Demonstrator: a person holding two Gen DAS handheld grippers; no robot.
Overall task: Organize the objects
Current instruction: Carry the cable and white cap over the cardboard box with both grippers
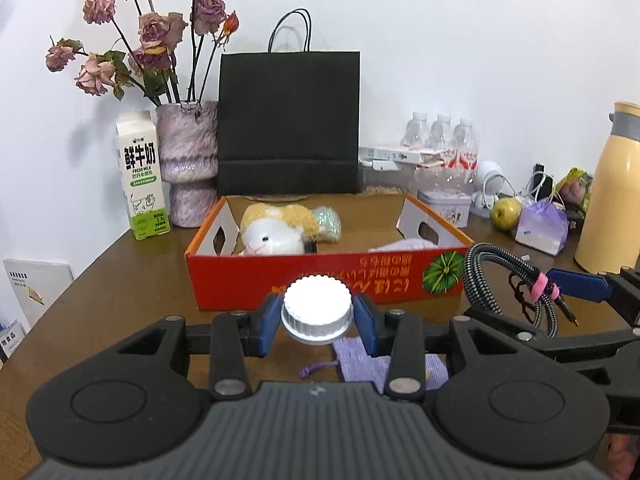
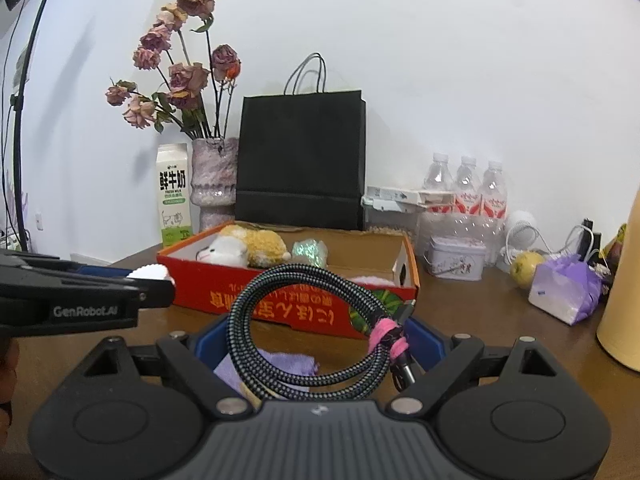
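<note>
My left gripper (image 1: 317, 316) is shut on a white ribbed bottle cap (image 1: 317, 307), held above the table just in front of the red cardboard box (image 1: 320, 276). My right gripper (image 2: 318, 344) is shut on a coiled braided cable (image 2: 304, 320) tied with a pink band, also in front of the box (image 2: 280, 304). The cable shows at the right of the left wrist view (image 1: 504, 280). The box holds a plush toy (image 1: 276, 230), a glittery green object (image 1: 329, 222) and a pale purple item (image 1: 404, 245). A purple cloth pouch (image 1: 360, 356) lies on the table below both grippers.
Behind the box stand a black paper bag (image 1: 288, 120), a vase of dried roses (image 1: 188, 160) and a milk carton (image 1: 142, 176). At the right are water bottles (image 1: 444, 140), a tin (image 1: 446, 206), a pear (image 1: 506, 210), a purple packet (image 1: 542, 228) and a yellow thermos (image 1: 612, 192).
</note>
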